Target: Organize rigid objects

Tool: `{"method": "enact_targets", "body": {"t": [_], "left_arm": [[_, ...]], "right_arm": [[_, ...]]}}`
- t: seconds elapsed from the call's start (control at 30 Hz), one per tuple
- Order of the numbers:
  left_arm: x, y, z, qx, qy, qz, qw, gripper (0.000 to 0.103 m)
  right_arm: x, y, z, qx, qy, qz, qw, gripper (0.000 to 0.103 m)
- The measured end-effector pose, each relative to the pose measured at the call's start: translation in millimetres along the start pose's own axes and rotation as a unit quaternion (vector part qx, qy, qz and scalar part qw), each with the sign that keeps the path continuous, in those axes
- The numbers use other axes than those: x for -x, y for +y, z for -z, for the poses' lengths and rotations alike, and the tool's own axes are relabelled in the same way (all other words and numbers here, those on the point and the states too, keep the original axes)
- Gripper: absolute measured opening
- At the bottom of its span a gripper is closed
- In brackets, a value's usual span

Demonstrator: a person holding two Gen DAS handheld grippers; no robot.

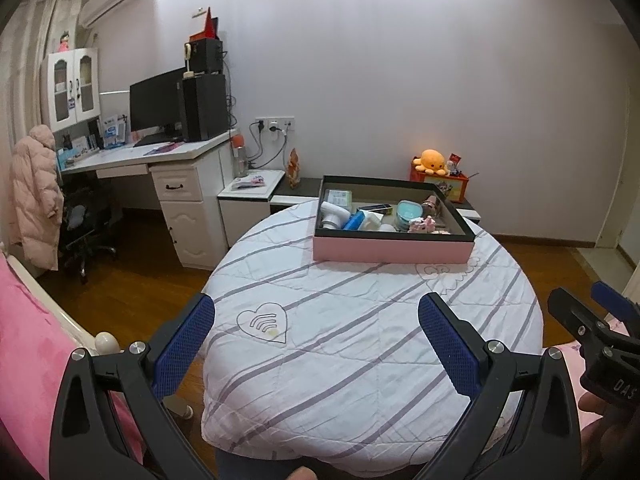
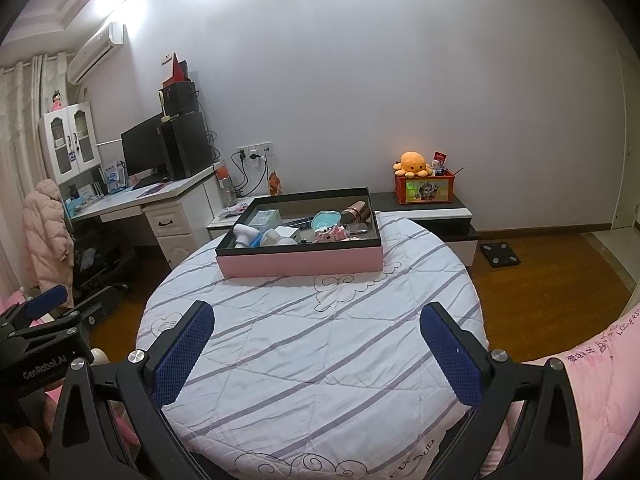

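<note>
the rigid objects all lie inside the pink box [image 1: 392,250], which sits at the far side of the round tabletop [image 1: 360,340]; no loose item shows on the quilted cover. this fits either a box yet to be sorted or one already filled, so no stage can be fixed. contents are hard and mixed in shape: a white handheld device [image 1: 334,214] with a round head, a blue tube [image 1: 352,222], a white carton [image 1: 370,222], a teal oval case [image 1: 410,213], a clear lidded container [image 1: 338,199], a small pink block figure [image 1: 422,225] and a brown cylinder [image 2: 356,211]. smooth plastics may slip; grip flat or parallel faces, and clear the black rim [image 2: 298,243] vertically. the box wall looks like stiff card. the cover is soft and striped, so the box could shift if pushed. the left tool [image 1: 316,336] and right tool [image 2: 316,336] hover near the tabletop's near edge, both spread wide and holding nothing.
</note>
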State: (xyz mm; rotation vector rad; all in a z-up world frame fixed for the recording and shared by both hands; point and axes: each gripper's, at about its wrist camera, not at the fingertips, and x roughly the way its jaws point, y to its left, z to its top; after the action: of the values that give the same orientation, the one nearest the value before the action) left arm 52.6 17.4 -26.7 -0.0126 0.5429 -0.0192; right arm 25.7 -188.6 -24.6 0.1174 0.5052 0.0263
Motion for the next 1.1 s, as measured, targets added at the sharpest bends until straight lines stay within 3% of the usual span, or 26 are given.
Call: {"method": "enact_targets", "body": {"t": [0.53,0.7,1.1], "left_arm": [[-4,-3,2,-0.004,0.015,0.001,0.9999,0.103],[-4,-3,3,0.001,0.017,0.016,0.9997,0.103],[12,-6,2,-0.011,-0.017,0.005,0.9998,0.103]], "right_arm": [[-1,-5,-3,-0.001,-0.001,0.004,1.000,0.103],[-2,-6,-3,0.000,-0.001,0.008,1.000,0.103],[3,1,-3,0.012,-0.012,0.017,1.000,0.103]]}}
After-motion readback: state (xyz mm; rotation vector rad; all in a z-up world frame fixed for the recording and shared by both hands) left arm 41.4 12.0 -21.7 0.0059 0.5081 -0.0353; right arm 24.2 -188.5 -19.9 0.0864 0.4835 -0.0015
